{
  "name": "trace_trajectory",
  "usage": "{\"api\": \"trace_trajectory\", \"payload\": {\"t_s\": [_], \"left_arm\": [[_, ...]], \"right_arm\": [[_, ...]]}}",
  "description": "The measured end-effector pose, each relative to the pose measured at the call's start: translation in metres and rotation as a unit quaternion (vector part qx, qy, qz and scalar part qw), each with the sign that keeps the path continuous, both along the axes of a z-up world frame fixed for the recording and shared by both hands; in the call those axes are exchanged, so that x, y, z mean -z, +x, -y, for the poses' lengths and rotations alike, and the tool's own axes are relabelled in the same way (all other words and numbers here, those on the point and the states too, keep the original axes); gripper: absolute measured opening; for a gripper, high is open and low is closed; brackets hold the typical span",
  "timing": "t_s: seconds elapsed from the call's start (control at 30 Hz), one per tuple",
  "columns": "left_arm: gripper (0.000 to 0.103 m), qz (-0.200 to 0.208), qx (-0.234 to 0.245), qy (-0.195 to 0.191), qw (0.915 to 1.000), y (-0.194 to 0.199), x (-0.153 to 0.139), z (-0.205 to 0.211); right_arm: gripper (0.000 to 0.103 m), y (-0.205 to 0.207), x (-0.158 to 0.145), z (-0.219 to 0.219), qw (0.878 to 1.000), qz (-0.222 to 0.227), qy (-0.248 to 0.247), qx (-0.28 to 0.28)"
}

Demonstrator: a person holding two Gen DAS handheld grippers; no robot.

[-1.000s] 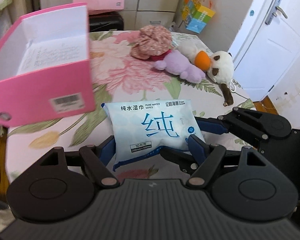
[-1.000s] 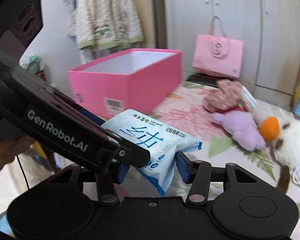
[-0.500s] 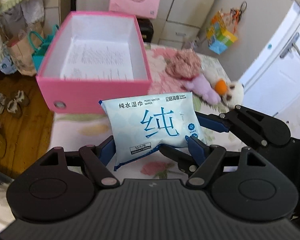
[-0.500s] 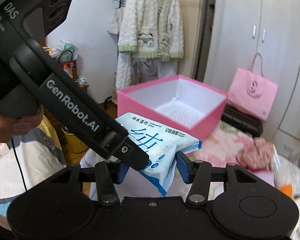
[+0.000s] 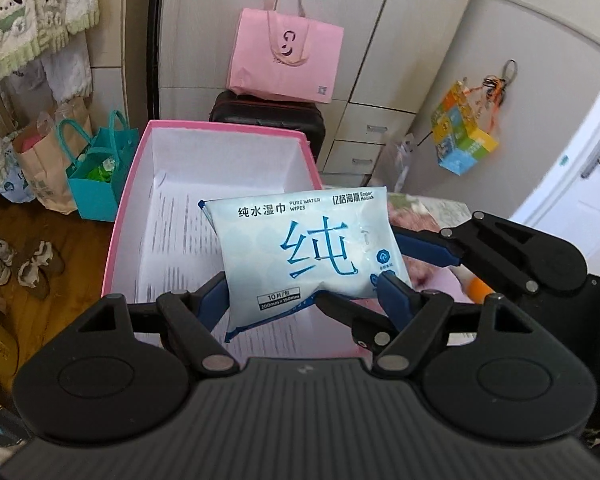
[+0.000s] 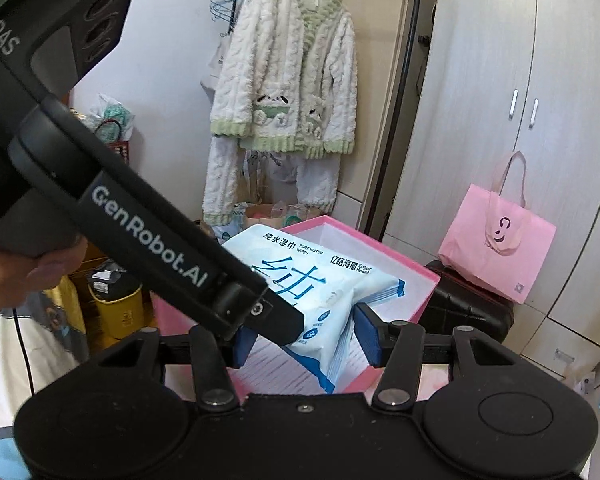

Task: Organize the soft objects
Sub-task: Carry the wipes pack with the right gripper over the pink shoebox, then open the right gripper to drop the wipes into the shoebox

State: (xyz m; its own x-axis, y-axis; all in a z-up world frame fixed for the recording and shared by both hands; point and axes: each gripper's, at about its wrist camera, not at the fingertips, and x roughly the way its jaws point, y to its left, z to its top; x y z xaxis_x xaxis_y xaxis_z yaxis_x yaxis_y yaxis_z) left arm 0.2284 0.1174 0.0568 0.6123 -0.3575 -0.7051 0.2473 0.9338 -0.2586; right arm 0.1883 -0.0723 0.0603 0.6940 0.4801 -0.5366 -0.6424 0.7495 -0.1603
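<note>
Above the open pink box (image 5: 124,216), the wipes pack (image 5: 308,252) hangs in the air, pinched from both sides. Left gripper (image 5: 300,292): blue pads closed against the pack's lower long edge, one at each bottom corner. Right gripper (image 6: 304,340): pads pressed into the pack's narrow end, the soft film visibly dented between them; in the left wrist view its fingers reach in from the right. The pack (image 6: 312,292) sits over the box's white interior, nearer the right-hand wall than the left.

Step in hand, as judged: lowering the pack into the box and letting go. Done well, both grippers would descend together so the film neither twists nor stretches, and the pack would be set flat on the printed liner before either grip opens. Releasing one side first would probably let the pack swing on the other.

Edges and room: the near pink rim (image 6: 380,384) lies just under the right gripper's fingers, and the right-hand wall (image 5: 312,172) is close to the pack's upper edge. The box floor looks bare, with most free space toward the left wall. A pink tote (image 5: 284,48) and dark suitcase (image 5: 268,120) stand beyond the far wall, well apart from the work.
</note>
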Motion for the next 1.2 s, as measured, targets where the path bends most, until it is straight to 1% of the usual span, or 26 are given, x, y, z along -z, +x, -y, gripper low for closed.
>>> {"api": "trace_trajectory", "payload": {"t_s": [0.07, 0.13, 0.3, 0.43, 0.53, 0.67, 0.83, 1.0, 1.07, 1.1, 1.2], "left_arm": [[0.077, -0.009, -0.003, -0.004, 0.9999, 0.024, 0.006, -0.003], [0.077, -0.014, -0.009, -0.01, 0.9998, 0.042, 0.012, -0.006], [0.077, -0.033, -0.022, -0.016, 0.9991, 0.085, 0.032, -0.014], [0.077, -0.052, -0.031, -0.022, 0.9979, 0.113, 0.05, -0.016], [0.077, -0.064, -0.043, -0.034, 0.9965, 0.129, 0.062, -0.02], [0.077, -0.077, -0.051, -0.038, 0.995, 0.138, 0.076, -0.022], [0.077, -0.088, -0.055, -0.027, 0.9942, 0.148, 0.088, -0.019], [0.077, -0.106, -0.057, -0.027, 0.9924, 0.155, 0.096, -0.013], [0.079, -0.098, -0.066, -0.017, 0.9929, 0.154, 0.096, -0.012], [0.079, -0.086, -0.073, -0.007, 0.9936, 0.151, 0.094, -0.012], [0.079, -0.045, -0.081, 0.021, 0.9954, 0.137, 0.081, -0.015]], "right_arm": [[0.06, 0.022, 0.003, -0.006, 1.0, -0.013, -0.005, 0.003], [0.06, 0.039, 0.009, -0.013, 1.0, -0.014, -0.013, 0.004], [0.06, 0.084, 0.026, -0.024, 0.999, -0.04, -0.024, 0.003], [0.06, 0.116, 0.041, -0.031, 0.997, -0.069, -0.036, 0.004], [0.06, 0.133, 0.051, -0.035, 0.996, -0.081, -0.042, 0.004], [0.06, 0.144, 0.062, -0.04, 0.994, -0.089, -0.061, -0.003], [0.061, 0.155, 0.072, -0.045, 0.992, -0.105, -0.076, -0.005], [0.062, 0.159, 0.079, -0.054, 0.989, -0.091, -0.119, -0.005], [0.062, 0.162, 0.08, -0.054, 0.988, -0.089, -0.128, -0.002], [0.062, 0.162, 0.079, -0.053, 0.988, -0.087, -0.126, 0.002], [0.068, 0.158, 0.075, -0.05, 0.989, -0.083, -0.122, 0.006]]}}
